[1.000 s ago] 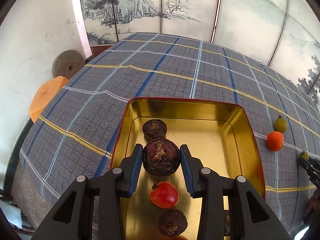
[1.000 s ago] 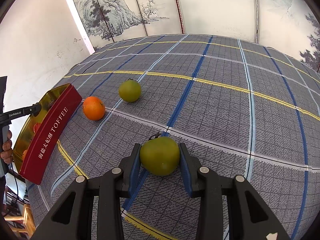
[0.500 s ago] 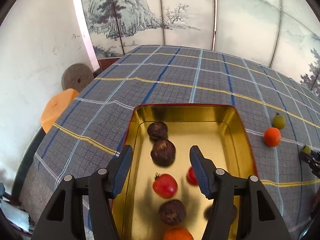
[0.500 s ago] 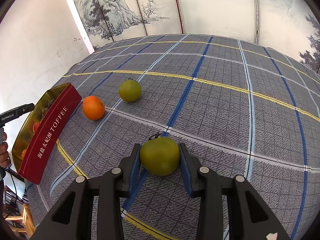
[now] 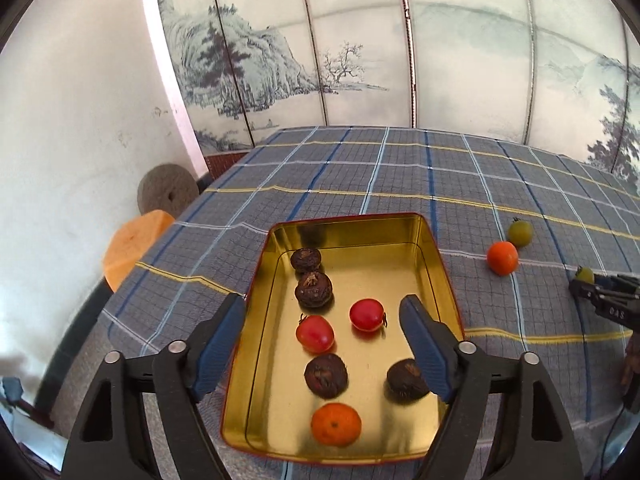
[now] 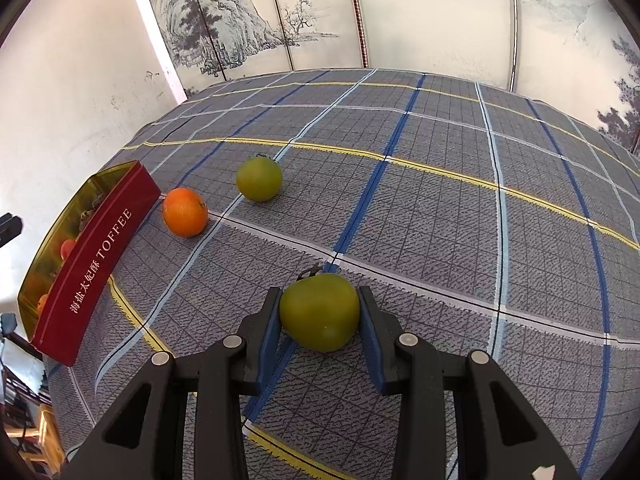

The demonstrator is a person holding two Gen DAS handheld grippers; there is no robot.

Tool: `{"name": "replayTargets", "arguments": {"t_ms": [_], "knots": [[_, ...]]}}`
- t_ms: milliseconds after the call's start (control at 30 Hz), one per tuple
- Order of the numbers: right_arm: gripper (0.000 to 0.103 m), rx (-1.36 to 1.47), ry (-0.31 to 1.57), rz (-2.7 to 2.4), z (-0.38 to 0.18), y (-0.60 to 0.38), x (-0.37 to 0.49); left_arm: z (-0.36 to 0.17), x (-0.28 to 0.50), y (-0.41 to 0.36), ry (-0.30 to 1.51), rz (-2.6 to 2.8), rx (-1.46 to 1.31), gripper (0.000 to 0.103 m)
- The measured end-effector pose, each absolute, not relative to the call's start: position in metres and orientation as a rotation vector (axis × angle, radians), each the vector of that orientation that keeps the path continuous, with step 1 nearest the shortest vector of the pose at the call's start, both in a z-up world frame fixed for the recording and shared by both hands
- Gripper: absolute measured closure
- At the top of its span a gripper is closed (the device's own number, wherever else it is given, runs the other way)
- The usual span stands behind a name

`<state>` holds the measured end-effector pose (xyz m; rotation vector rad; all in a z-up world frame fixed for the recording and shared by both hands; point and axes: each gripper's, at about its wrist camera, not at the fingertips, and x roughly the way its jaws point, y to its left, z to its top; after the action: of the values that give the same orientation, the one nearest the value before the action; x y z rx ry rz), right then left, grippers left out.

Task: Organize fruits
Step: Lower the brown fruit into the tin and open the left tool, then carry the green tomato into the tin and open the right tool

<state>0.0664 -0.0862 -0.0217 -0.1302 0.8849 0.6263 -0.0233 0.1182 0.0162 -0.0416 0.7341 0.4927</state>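
Since a second ago our left gripper (image 5: pixel 322 346) has let go of the dark brown fruit (image 5: pixel 313 290) it held and drawn back and up; its jaws have just been opening and now stand wide with nothing pressed between them. That fruit now sits in the upper left of the gold tin (image 5: pixel 430 256), just below another dark one (image 5: pixel 305 260). Lower in the tin we see two red tomatoes (image 5: pixel 315 334), two more dark fruits (image 5: pixel 325 374) and an orange (image 5: pixel 336 424) near the bottom edge. At the right of the left wrist view, an orange fruit (image 5: pixel 502 257) and a green one (image 5: pixel 520 232) lie on the checked cloth (image 5: pixel 360 176), outside the tin.

Our right gripper (image 6: pixel 319 314) has not changed: its pads are pressed on both sides of a green tomato (image 6: pixel 319 311) at lower centre of the right wrist view, resting on the cloth. The tin's red side, marked TOFFEE, shows at the left edge there.
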Motion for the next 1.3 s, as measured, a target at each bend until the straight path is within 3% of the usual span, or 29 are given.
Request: {"name": "replayTargets", "arguments": {"t_ms": [533,1000,1300], "knots": [[0.069,-0.095,0.880,0.685,-0.009,-0.084,0.018,0.006,-0.048,0.116,0.740,0.493,-0.046,0.018],[0.069,-0.172,0.793,0.965,0.048,0.006,-0.046,-0.007,-0.064,0.131,0.747,0.530,-0.056,0.017],[0.069,-0.244,0.797,1.062,0.052,0.062,-0.070,-0.016,-0.075,0.147,0.757,0.559,-0.073,0.017]]}}
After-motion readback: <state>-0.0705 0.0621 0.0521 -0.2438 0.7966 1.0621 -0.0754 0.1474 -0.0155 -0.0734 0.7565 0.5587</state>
